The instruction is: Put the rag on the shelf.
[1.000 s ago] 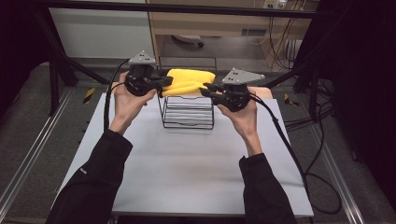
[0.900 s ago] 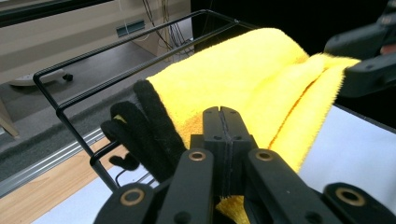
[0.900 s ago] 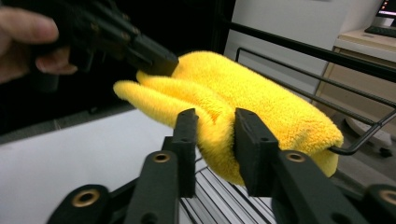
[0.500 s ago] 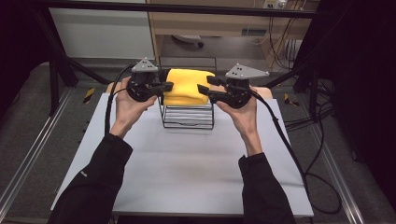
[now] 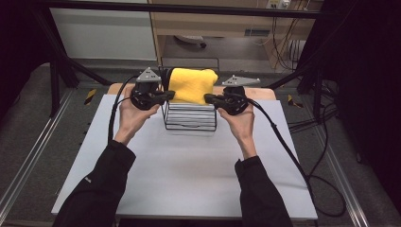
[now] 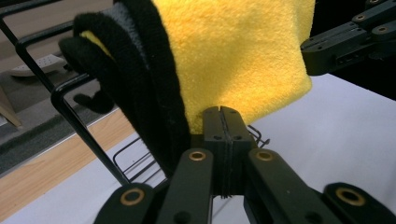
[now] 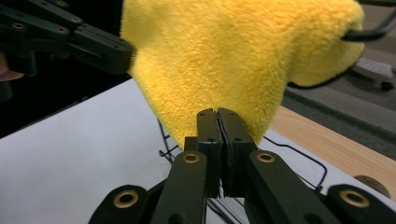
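- The person is holding the left gripper at one side of a yellow cloth, and its jaws are pressing tight together on the cloth's low corner
- In the left gripper view, the yellow cloth is hanging right in front of the jaws, and its bottom edge is going down between them
- The right gripper is at the other side of the cloth, and its jaws have just been closing; they are now squeezing the cloth's other low corner
- In the right gripper view, the cloth is spreading up and away from the jaws, and the left gripper is touching its far edge
- The cloth is stretching between the two grippers, right above a black wire rack
- The rack is sitting just below and between the two grippers on a white table
- A black cloth is hanging on the rack's wire, just beside the yellow one and close to the left gripper
- Each hand is wrapping around the back of its gripper, with a cable trailing off behind
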Demonstrator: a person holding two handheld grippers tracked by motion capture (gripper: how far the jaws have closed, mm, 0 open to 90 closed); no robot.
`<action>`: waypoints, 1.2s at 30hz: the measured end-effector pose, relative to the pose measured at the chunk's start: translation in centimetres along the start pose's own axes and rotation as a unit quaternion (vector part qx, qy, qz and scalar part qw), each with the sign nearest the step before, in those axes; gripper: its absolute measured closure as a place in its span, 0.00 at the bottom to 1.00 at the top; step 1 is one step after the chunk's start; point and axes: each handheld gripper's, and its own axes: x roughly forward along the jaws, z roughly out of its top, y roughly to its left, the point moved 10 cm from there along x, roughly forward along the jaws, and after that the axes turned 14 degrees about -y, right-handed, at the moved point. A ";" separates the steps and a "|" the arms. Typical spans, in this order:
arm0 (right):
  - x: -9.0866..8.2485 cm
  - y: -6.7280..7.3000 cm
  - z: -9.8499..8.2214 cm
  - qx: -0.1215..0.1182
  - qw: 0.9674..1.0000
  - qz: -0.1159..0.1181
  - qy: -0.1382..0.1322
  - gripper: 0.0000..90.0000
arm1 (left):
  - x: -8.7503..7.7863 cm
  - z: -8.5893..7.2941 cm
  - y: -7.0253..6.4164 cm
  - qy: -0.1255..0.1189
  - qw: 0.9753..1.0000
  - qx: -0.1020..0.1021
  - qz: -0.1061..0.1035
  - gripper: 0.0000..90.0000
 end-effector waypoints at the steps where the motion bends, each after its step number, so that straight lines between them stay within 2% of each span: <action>1: 0.1 -0.2 -0.2 -0.002 1.000 -0.005 -0.001 0.98 | 0.2 -0.1 0.1 -0.001 1.000 -0.001 0.002 1.00; 9: 1.1 -1.2 -0.5 -0.008 0.999 -0.026 -0.023 0.96 | 1.3 -0.6 0.8 -0.016 1.000 -0.011 0.016 1.00; 15: 0.9 -0.9 -0.4 -0.015 0.999 -0.019 -0.024 0.92 | 0.8 -0.5 0.8 -0.018 1.000 -0.013 0.011 1.00; 20: -0.3 0.1 0.4 -0.015 0.999 -0.006 -0.031 0.84 | -0.3 -0.3 0.3 -0.029 0.999 -0.024 0.003 0.96; 24: -1.8 0.6 1.3 -0.013 0.999 -0.002 -0.035 0.73 | -1.4 -0.2 0.1 -0.025 0.999 -0.024 0.001 0.86; 29: -3.7 0.4 1.8 -0.011 0.999 -0.014 -0.027 0.54 | -2.8 -0.6 -0.1 -0.016 1.000 -0.026 0.005 0.66; 33: -5.0 0.2 1.5 0.004 1.000 -0.012 -0.021 0.38 | -3.8 -1.6 0.0 -0.004 1.000 -0.027 0.013 0.51; 36: -6.0 -0.1 1.1 0.000 1.000 -0.023 -0.015 0.30 | -4.6 -2.8 -0.1 0.004 0.999 -0.033 0.011 0.41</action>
